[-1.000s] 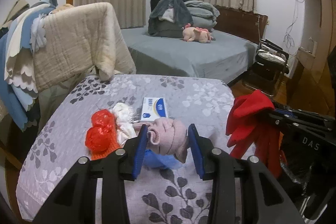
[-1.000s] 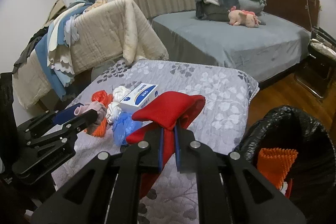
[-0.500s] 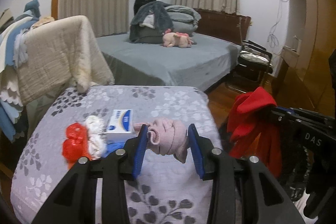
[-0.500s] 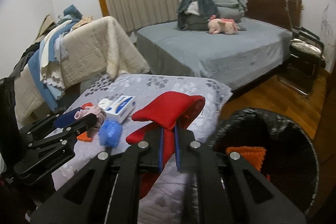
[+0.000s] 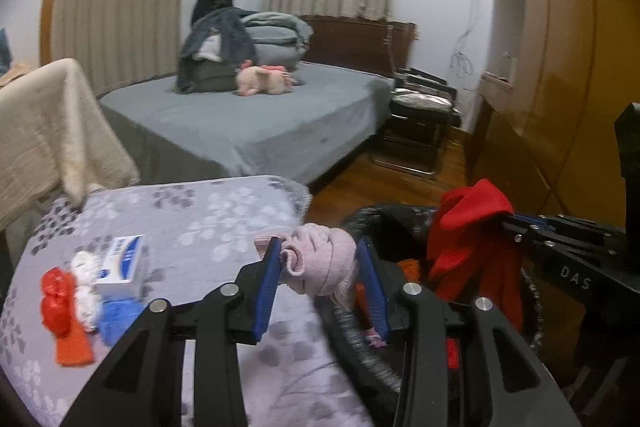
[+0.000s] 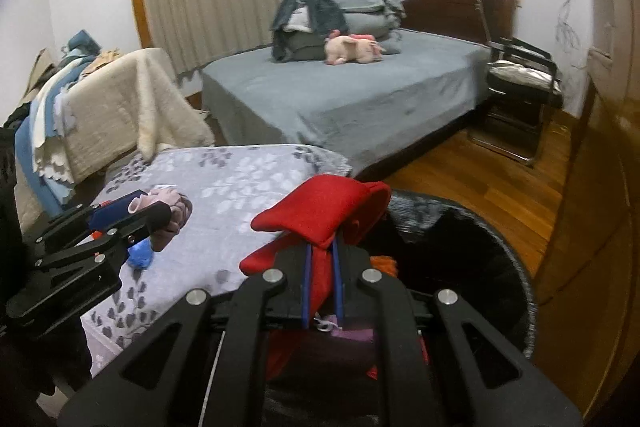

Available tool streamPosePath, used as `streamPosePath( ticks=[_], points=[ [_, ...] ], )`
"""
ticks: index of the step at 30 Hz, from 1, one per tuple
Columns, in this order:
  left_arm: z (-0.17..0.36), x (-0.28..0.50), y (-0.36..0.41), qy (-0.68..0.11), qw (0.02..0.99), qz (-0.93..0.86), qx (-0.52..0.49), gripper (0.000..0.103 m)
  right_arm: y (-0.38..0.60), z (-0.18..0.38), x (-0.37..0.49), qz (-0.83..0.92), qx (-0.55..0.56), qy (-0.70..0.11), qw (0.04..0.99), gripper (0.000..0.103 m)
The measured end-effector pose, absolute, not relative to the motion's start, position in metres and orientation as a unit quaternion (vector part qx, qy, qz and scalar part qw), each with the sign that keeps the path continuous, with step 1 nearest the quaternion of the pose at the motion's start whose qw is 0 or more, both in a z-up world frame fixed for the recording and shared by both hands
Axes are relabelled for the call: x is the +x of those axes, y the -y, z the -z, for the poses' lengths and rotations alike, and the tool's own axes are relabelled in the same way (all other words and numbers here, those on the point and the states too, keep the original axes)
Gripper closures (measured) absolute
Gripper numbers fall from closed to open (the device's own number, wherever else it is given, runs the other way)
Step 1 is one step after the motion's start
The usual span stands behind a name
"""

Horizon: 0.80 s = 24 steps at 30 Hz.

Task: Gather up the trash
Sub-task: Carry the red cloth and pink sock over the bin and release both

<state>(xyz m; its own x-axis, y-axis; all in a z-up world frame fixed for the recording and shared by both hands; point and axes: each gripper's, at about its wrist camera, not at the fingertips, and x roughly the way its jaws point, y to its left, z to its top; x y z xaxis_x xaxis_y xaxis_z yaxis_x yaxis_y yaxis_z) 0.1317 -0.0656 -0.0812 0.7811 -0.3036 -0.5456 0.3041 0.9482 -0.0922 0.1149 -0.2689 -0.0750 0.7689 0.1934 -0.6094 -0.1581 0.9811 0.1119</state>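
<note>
The round bin lined with a black plastic bag has orange and red scraps inside. The left gripper is clamped partway on a balled-up pink knit sock, while the right gripper is pinched nearly closed on a limp red cloth, which droops lengthwise toward 6 o'clock over the bin's rim.

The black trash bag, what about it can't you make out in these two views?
- Black trash bag, right wrist view: its bottom and most contents are hidden behind the right gripper and the red cloth.
- Left wrist view: the near rim is blurred, and the left gripper with its pink knit bundle covers part of the opening.
- Orange item: only a sliver shows, unidentifiable.
</note>
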Motion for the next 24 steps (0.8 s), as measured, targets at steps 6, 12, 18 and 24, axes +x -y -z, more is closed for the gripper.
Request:
streamPosePath(
  ticks=[6,12,18,24],
  points=[
    [0.090,0.137,0.106,-0.296,0.935,0.196,0.008,0.064,0.299,0.086,0.111,-0.066,0.036,-0.333,0.940,0.095],
    [0.103,0.145,0.140,-0.311,0.924,0.224,0.019,0.064,0.328,0.103,0.111,-0.042,0.048,-0.348,0.935,0.095],
    [0.118,0.151,0.164,-0.325,0.915,0.239,0.030,0.064,0.345,0.118,0.113,-0.029,0.057,-0.358,0.932,0.095],
    [0.123,0.156,0.173,-0.332,0.909,0.252,0.028,0.054,0.353,0.128,0.112,-0.020,0.055,-0.370,0.927,0.088]
  ],
)
